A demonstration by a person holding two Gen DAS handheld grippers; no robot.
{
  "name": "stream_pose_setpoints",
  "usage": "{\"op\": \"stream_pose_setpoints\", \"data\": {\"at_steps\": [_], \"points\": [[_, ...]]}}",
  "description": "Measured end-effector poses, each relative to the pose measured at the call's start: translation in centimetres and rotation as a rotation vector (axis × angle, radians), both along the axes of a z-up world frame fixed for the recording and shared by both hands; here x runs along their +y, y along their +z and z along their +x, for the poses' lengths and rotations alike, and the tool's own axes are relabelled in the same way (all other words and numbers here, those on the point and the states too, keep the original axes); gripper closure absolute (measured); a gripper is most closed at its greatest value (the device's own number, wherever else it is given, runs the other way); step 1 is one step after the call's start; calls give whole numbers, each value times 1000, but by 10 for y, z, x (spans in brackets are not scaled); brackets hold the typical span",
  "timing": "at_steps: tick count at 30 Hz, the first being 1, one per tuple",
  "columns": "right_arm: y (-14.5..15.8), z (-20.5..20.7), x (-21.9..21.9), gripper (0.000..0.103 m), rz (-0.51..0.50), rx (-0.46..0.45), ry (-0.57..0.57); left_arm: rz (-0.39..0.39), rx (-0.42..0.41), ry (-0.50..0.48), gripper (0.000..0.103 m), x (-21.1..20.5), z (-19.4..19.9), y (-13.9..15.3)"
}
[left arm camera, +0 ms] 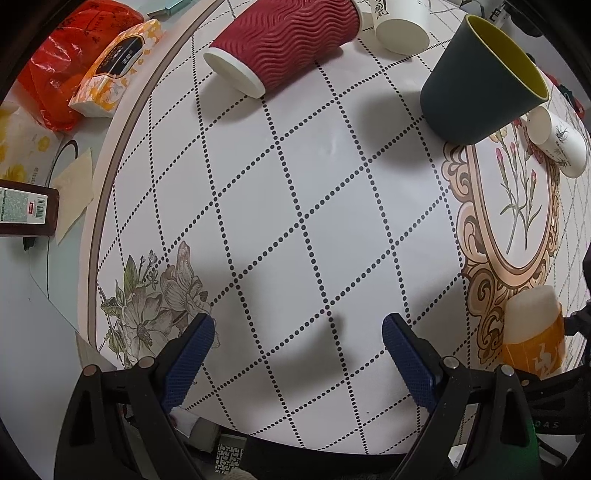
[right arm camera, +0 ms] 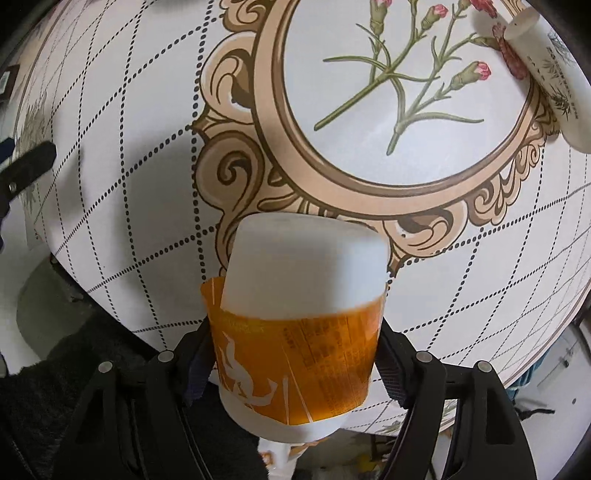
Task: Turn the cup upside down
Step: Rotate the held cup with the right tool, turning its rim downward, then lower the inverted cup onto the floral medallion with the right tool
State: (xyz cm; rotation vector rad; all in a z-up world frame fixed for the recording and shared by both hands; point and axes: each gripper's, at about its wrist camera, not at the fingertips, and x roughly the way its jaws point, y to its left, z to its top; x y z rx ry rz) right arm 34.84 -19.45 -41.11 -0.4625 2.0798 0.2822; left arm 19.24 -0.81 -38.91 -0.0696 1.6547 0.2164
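Right gripper [right arm camera: 295,365] clamped on orange cup [right arm camera: 295,332], held over table [right arm camera: 461,295] near edge, closed white end pointing away from camera. Left gripper [left arm camera: 297,354] wide apart, holding nothing, above table centre. Beyond it: red cup [left arm camera: 284,40] on its side, dark cup [left arm camera: 480,77] tilted, white cups [left arm camera: 400,22] farther back.

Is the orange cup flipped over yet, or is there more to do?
Partly. The right gripper is clamped on the orange cup, held above the table with its closed white end pointing forward. It has not been set down yet. The left gripper is open, holding nothing.
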Motion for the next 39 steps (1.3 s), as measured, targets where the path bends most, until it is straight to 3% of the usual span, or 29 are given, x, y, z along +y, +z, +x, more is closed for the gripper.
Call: {"op": "stream_pose_setpoints", "data": {"at_steps": [4,9,14,16,18,26,31,39], "points": [[11,15,-10,12,12,9,-5,-4,-2,-7,10,-2,0,1],[22,33,-18,11,6,6,-26,-11,-2,-18,10,-4,0,2],[26,66,-19,11,-16,2,-127,-11,-2,-37,10,-8,-2,4],[22,75,-27,15,-34,11,-167,-9,2,-41,10,-8,-4,3],[19,80,-36,30,-35,10,-207,-9,5,-43,10,-9,-5,2],[39,87,-68,31,7,-86,-262,-21,14,-57,10,-15,-4,-3],[73,75,-85,31,68,-259,-290,-40,18,-66,10,-20,-1,-3],[129,78,-94,31,156,-757,-228,-55,26,-91,10,-29,7,-4]]}}
